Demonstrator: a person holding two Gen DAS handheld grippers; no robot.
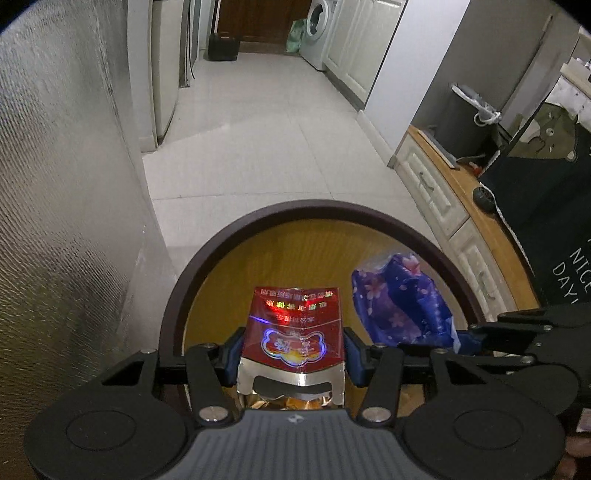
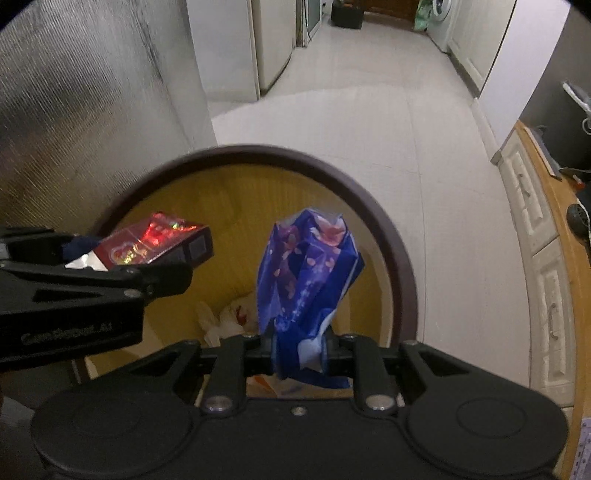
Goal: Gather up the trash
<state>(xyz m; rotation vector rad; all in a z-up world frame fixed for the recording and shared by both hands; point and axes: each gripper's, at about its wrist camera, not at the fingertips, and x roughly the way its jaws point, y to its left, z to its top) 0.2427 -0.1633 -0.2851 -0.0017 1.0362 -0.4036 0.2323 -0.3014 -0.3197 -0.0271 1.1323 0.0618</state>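
A round bin with a dark brown rim [image 1: 295, 208] and a yellow inside stands on the floor right below both grippers. My left gripper [image 1: 291, 343] is shut on a red foil cigarette pack [image 1: 295, 321], its blue pads pressing the pack's two sides above the bin's mouth. My right gripper [image 2: 298, 347] is shut on a crumpled blue wrapper with pink flowers [image 2: 310, 266], pinched at its lower end and sticking up over the bin rim [image 2: 258, 153]. In the right wrist view the left gripper [image 2: 173, 266] holds the red pack [image 2: 155, 243] at the left. White crumpled trash [image 2: 229, 317] lies inside the bin.
A silver textured wall [image 1: 55, 221] rises close on the left. On the right stand white drawers [image 1: 432, 184] under a wooden counter, with a black bag [image 1: 554, 221] on it. Pale tiled floor [image 1: 258, 147] runs back to a washing machine [image 1: 319, 33].
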